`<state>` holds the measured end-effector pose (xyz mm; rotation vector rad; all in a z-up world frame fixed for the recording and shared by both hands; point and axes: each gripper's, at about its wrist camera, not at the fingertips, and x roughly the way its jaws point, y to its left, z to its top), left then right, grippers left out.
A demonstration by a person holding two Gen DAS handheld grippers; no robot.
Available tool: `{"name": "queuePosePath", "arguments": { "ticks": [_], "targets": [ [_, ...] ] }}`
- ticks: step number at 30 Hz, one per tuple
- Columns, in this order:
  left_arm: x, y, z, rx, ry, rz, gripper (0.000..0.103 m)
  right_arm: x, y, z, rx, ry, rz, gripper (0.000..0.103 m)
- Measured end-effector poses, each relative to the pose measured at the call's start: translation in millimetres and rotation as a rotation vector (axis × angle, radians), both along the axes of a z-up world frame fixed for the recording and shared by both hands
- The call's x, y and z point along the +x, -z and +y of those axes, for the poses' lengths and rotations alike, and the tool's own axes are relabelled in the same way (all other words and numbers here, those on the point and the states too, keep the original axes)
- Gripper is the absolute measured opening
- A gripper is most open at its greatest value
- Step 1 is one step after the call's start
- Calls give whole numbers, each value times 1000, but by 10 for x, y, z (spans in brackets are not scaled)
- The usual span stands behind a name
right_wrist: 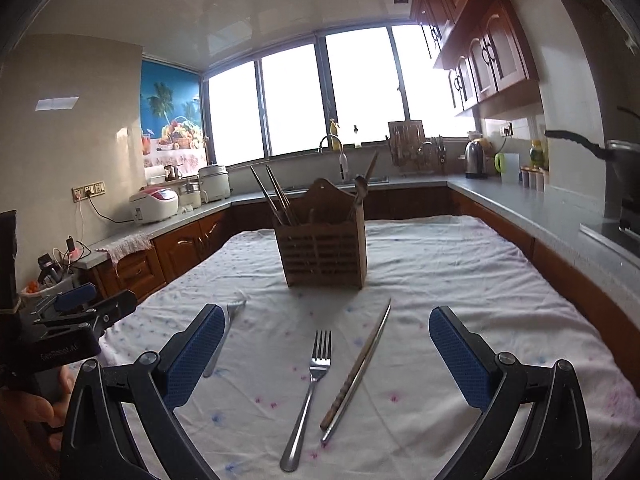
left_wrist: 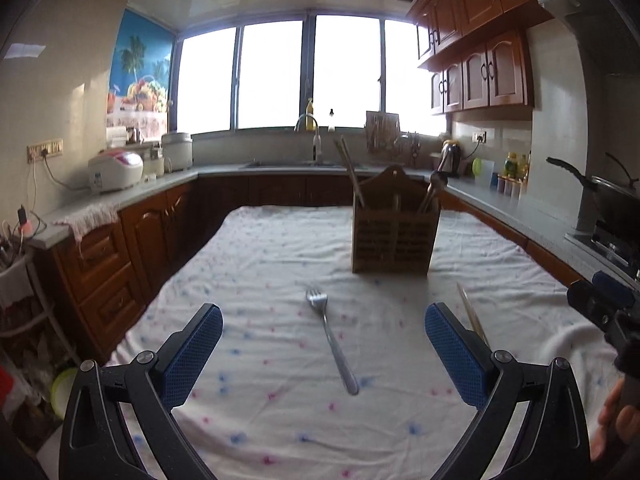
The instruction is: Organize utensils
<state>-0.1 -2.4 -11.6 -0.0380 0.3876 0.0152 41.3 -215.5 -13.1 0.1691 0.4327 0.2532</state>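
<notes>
A wooden utensil holder [left_wrist: 396, 236] stands on the table with chopsticks and metal utensils in it; it also shows in the right wrist view [right_wrist: 325, 254]. A metal fork [left_wrist: 333, 340] lies between my left gripper's open fingers [left_wrist: 323, 354]. In the right wrist view a second fork [right_wrist: 310, 396] and a pair of chopsticks [right_wrist: 358, 368] lie between my right gripper's open fingers [right_wrist: 326, 360]. The first fork [right_wrist: 224, 336] lies partly behind the right gripper's left finger. Both grippers are open and empty.
The table wears a white spotted cloth [left_wrist: 280, 264]. Wooden cabinets and a grey counter [left_wrist: 132, 196] ring the room, with rice cookers [left_wrist: 116, 170], a sink, a kettle [right_wrist: 476, 158] and a wok on the stove [left_wrist: 612, 196]. The other gripper shows at each view's edge [right_wrist: 80, 312].
</notes>
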Motion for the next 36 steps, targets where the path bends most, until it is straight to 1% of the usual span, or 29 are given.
{"name": "queuePosePath", "arguments": {
  "ticks": [6, 12, 14, 18, 29, 36],
  "targets": [
    [37, -88, 24, 10, -26, 4, 102, -65, 111, -2, -2, 9, 0, 103],
    [54, -43, -23, 25, -29, -5, 102, -86, 112, 1, -4, 7, -5, 103],
    [40, 31, -28, 35, -29, -11, 102, -104, 100, -9, 0, 6, -12, 103],
    [10, 37, -62, 51, -26, -24, 102, -126, 71, -18, 3, 5, -27, 103],
    [-28, 108, -22, 52, -45, -47, 102, -181, 63, -3, -10, 6, -58, 103],
    [-23, 138, -11, 49, -40, -53, 102, -184, 93, -21, -9, 15, -62, 103]
  ]
}}
